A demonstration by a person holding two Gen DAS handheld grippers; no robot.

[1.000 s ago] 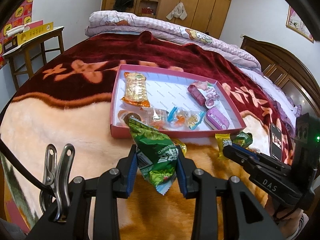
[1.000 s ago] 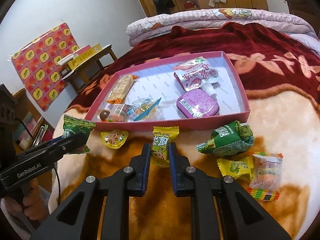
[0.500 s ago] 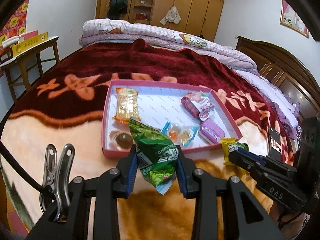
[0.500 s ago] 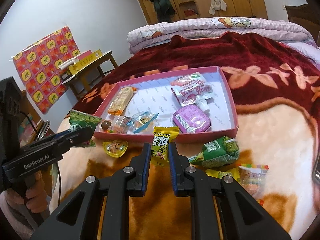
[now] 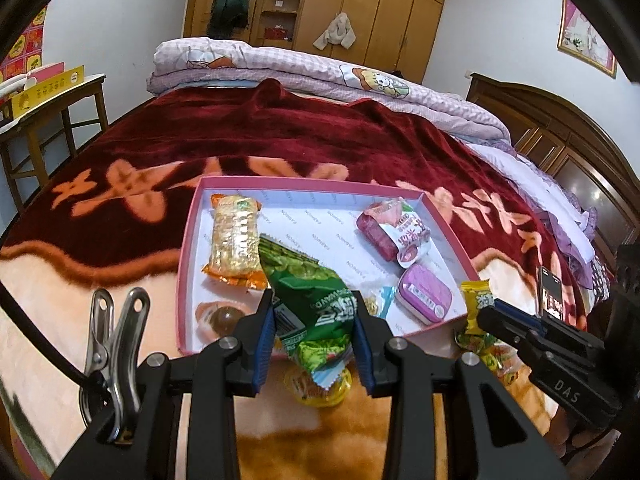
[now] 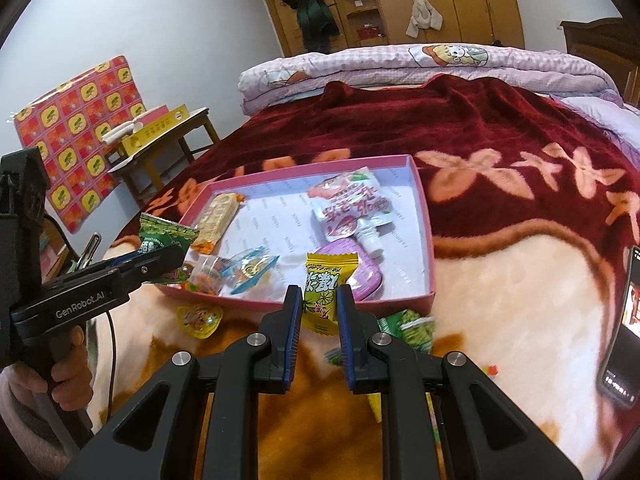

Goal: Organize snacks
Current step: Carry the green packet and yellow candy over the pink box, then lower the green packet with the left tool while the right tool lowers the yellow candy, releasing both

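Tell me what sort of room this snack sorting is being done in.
A home bedroom, most likely. The pink tray lies on a bed under a dark red blanket, a folded quilt sits at its far end, and wooden wardrobes line the back wall.

A dark red blanket (image 5: 248, 136) with orange flowers covers the bed, a folded checked quilt (image 6: 400, 64) along its far edge. Wooden wardrobes (image 5: 360, 12) line the wall; a small wooden table (image 6: 168, 140) carries a yellow box (image 6: 160, 130)
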